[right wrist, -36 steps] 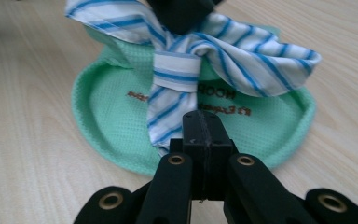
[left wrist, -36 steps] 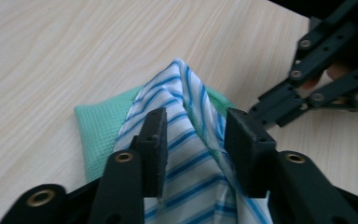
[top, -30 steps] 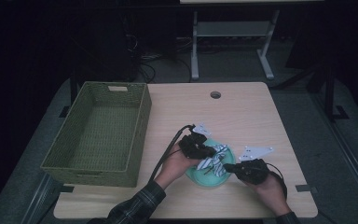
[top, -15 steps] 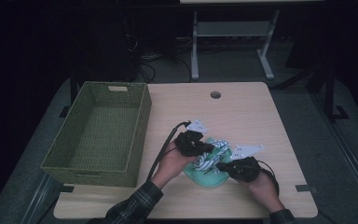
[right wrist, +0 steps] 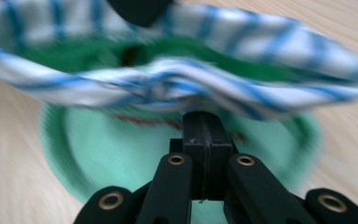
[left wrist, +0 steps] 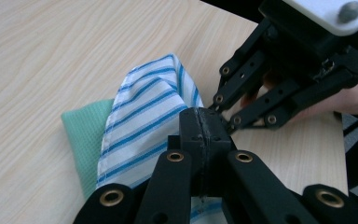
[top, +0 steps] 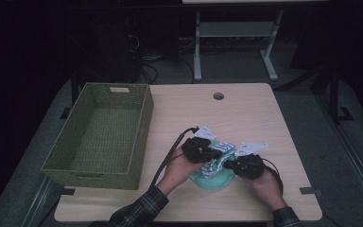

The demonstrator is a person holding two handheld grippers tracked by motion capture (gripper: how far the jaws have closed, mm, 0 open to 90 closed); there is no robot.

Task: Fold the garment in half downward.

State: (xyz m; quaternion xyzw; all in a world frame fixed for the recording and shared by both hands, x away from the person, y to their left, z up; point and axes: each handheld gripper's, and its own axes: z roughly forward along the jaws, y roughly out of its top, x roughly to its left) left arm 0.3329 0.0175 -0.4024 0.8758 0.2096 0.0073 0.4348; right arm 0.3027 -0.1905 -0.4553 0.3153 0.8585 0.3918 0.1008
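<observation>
A blue-and-white striped cloth (top: 215,164) lies bunched over a round green plate (top: 207,181) near the table's front edge. My left gripper (top: 217,154) points right and my right gripper (top: 229,163) points left, with their tips almost meeting over the cloth. In the left gripper view my jaws (left wrist: 200,123) are shut with the striped cloth (left wrist: 144,112) coming out from under them, and the other gripper's tips sit just beyond. In the right gripper view my shut jaws (right wrist: 203,125) pinch the cloth's (right wrist: 177,86) lower edge, and it stretches blurred above the plate (right wrist: 121,149).
A green woven basket (top: 99,137) stands empty on the table's left side. Bare wood with a cable hole (top: 218,96) stretches behind the hands. Black cables trail from both grippers toward the front. A desk frame and dark floor lie beyond the table.
The right hand has shifted a little left toward the left gripper. The cloth is bunched more tightly between the two. The left hand has barely moved.
</observation>
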